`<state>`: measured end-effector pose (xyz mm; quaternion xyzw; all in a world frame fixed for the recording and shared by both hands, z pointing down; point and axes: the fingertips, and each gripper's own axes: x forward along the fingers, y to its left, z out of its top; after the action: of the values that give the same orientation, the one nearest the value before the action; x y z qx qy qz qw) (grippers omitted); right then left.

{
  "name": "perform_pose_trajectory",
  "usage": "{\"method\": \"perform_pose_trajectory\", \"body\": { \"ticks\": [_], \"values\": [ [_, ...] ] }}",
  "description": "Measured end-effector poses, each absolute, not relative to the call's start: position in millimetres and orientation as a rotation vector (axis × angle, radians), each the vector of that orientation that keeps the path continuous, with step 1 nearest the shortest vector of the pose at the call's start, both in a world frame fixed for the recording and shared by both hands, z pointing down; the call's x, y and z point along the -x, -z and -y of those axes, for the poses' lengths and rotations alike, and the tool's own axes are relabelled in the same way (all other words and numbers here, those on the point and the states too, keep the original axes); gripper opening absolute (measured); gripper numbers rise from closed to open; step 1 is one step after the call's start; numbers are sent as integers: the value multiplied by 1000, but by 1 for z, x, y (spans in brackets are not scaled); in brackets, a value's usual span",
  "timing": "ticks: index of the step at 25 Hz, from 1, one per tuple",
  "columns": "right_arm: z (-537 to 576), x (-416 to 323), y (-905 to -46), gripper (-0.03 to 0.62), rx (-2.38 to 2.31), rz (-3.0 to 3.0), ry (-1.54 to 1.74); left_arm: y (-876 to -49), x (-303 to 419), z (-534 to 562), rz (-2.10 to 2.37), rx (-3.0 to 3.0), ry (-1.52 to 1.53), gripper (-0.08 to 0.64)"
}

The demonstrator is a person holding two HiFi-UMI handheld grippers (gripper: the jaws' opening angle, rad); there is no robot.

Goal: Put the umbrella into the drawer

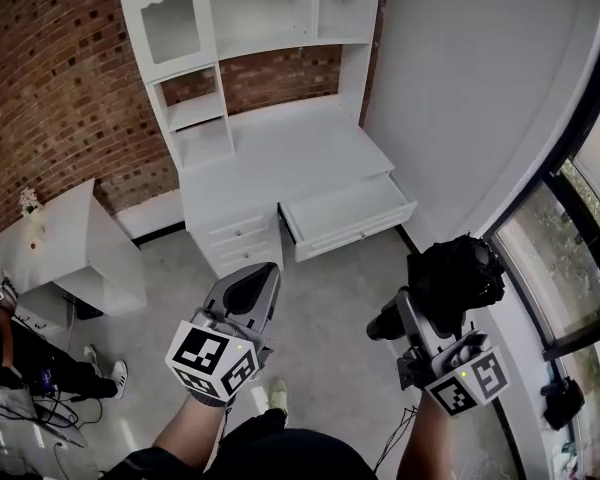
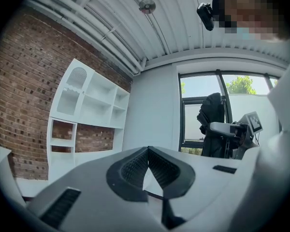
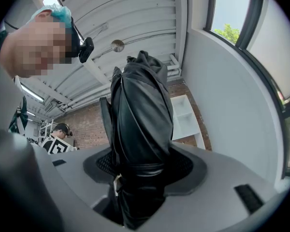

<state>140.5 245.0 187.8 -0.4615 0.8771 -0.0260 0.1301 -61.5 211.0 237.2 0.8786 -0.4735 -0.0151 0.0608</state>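
The right gripper [image 3: 141, 170] has its jaws clamped on a folded black umbrella [image 3: 140, 105], which stands upright between them. Right of the umbrella, a white shelf unit [image 3: 186, 117] backs onto a brick wall [image 3: 89, 129]. Farther right and higher, a window [image 3: 229, 13] shows green leaves.

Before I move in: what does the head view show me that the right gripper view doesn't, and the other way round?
Only the head view shows the open drawer of the white desk, with bare floor between it and the grippers. Only the right gripper view shows the grip up close: the right gripper has its jaws pressed on the folded black umbrella near its strap band, with the ceiling above. Both show the umbrella held in that gripper, the brick wall and the white shelf unit.
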Motion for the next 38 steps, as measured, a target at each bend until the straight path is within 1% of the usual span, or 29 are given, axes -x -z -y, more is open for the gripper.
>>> {"method": "perform_pose_trajectory", "body": {
  "ticks": [8, 19, 32, 38],
  "values": [
    [-172, -98, -192, 245, 1410, -2533, 95, -249, 98, -128, 1361, -2672, 30, 6],
    [-98, -62, -198, 245, 1397, -2543, 111, -258, 122, -57, 1328, -2669, 56, 6],
    [32, -60, -227, 245, 1234, -2615, 202, -281, 115, 42, 1434, -2608, 32, 6],
    [105, -74, -248, 245, 1167, -2654, 268, -293, 93, 102, 1460, -2594, 3, 6]
  ]
}}
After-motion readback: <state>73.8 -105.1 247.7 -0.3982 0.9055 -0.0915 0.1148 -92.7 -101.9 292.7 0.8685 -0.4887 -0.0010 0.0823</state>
